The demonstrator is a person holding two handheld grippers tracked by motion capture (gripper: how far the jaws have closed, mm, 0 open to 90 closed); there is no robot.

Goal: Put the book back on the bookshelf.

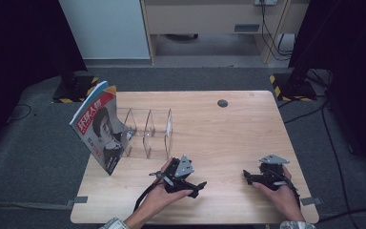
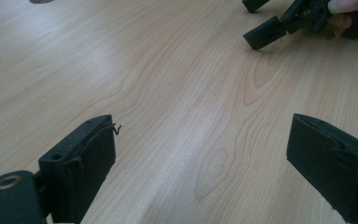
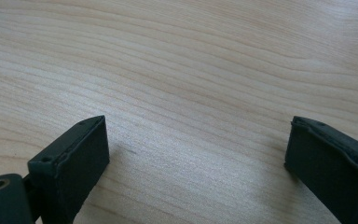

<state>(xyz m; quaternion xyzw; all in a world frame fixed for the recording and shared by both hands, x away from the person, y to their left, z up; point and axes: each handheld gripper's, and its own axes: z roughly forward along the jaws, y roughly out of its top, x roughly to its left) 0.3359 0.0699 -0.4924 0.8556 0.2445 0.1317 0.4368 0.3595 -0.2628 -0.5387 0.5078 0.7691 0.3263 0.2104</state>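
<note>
Right now the magazine [image 1: 100,126] stands tilted against the left end of the clear rack [image 1: 147,131], its cover facing me, and I take that as the thing to work on, since it is the nearest loose object to my grippers. Both sit well short of the rack, on my side of it. The left gripper [image 1: 190,183] rests low over the table [image 1: 228,129] just in front of the rack's right end, jaws spread wide with nothing but bare wood between them. The right gripper [image 1: 248,177] is farther off to the right of the rack, also wide open and empty (from the left gripper view its jaws [image 2: 279,28] point back toward mine).

I judge no grasp has begun; this looks like the start. Next I would swing the left gripper over toward the magazine's near edge, turning the jaws to straddle its thin spine before closing.
</note>
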